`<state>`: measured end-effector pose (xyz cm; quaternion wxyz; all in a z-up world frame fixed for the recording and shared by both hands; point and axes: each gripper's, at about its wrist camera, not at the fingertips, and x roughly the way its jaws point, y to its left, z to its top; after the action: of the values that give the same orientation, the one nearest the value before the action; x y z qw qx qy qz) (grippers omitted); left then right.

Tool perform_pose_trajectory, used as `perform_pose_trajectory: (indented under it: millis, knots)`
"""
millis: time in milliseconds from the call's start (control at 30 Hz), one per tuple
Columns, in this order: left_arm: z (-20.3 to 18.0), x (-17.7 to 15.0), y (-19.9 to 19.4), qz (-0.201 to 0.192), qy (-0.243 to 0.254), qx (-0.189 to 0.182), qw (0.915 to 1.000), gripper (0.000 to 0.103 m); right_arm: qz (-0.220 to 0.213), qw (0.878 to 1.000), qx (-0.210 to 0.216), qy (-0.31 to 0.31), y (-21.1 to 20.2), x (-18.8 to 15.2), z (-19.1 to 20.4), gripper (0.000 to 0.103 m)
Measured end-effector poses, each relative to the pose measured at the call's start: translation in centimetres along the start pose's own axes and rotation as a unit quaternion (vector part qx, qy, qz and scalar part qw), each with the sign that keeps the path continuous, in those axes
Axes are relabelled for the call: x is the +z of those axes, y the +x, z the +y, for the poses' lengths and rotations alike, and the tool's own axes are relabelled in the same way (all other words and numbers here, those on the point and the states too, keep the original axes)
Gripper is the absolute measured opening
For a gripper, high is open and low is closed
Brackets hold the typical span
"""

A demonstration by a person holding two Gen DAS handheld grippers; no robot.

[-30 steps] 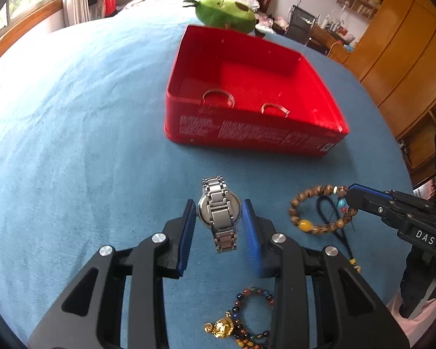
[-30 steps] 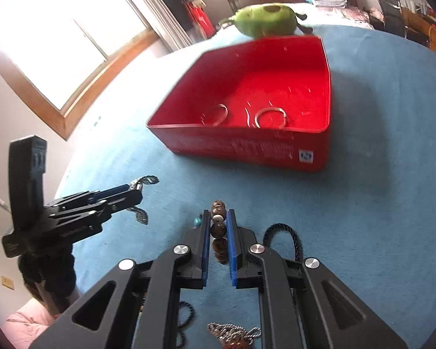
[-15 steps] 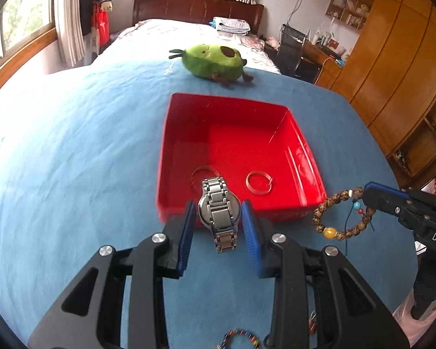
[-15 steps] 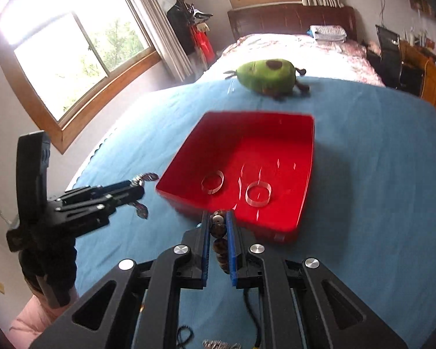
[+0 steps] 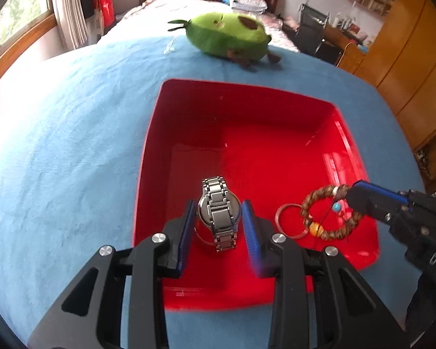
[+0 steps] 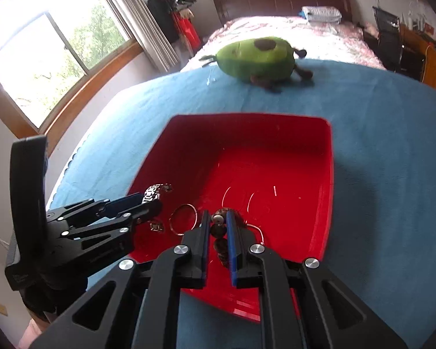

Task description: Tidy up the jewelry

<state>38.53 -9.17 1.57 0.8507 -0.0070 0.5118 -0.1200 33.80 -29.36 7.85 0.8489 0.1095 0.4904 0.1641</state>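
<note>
Your left gripper (image 5: 219, 218) hangs over the near left part of the red box (image 5: 151, 133), fingers pointing forward and a little downward, pinching the silver watch (image 5: 219, 213) by the sides of its case. The metal band runs lengthwise between the 2 blue pads (image 5: 189, 232), with its free end dangling toward you. From the right wrist view the same gripper (image 6: 148, 203) reaches in over the box's left wall, the watch (image 6: 154, 192) showing at its tip.

Your right gripper (image 6: 219, 229) is over the near edge of the box (image 6: 328, 180), its fingers pressed close on the wooden bead bracelet (image 6: 219, 228). From the left wrist view that bracelet (image 5: 331, 212) hangs as an open loop from the right gripper's tip (image 5: 350, 195), above the box's near right corner. A turquoise bead and an amber bead show on it.

2 thin metal rings lie on the box floor: one ring (image 5: 290, 221) shows just behind the bracelet loop, and the other ring (image 6: 183, 222) sits between your 2 grippers. Whether either held piece touches the floor cannot be told.

The box walls rise on all 4 sides; the far half of its floor is bare red. The 2 grippers are near each other but apart. Beyond the box, blue blanket (image 5: 58, 145) spreads wide to the left, and a green avocado plush toy (image 5: 228, 36) lies well behind the far wall.
</note>
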Motion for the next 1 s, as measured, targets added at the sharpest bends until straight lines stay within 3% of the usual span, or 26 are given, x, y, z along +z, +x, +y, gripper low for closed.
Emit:
perform_pose_trajectory:
  millis: [133, 233, 300, 500, 767, 1000]
  knots:
    - [0.3, 0.6, 2.2, 0.015, -0.004, 0.002, 0.9999, 0.031, 0.008, 1.000, -0.001, 0.005, 1.8, 0.0, -0.6, 0.010]
    - [0.5, 0.9, 3.2, 0.025, -0.005, 0.007, 0.9997, 0.032, 0.010, 0.999, -0.030, 0.009, 2.6, 0.1, -1.5, 0.013]
    - [0.4, 0.8, 2.8, 0.015, 0.000, 0.004, 0.9999, 0.033, 0.006, 0.998, -0.066, 0.005, 2.6, -0.2, -2.1, 0.027]
    - [0.8, -0.3, -0.8, -0.023, 0.003, -0.008, 0.9997, 0.035, -0.018, 0.997, -0.068, 0.009, 0.3, -2.0, -3.0, 0.027]
    - [1.8, -4.7, -5.7, -0.055, 0.003, -0.006, 0.9985, 0.035, -0.049, 0.996, -0.070, 0.003, -4.8, -6.1, -2.4, 0.027]
    - [3.5, -11.2, -8.3, -0.041, -0.001, 0.009, 0.9991, 0.037, -0.030, 0.997, -0.073, 0.009, -7.1, -12.0, -2.7, 0.027]
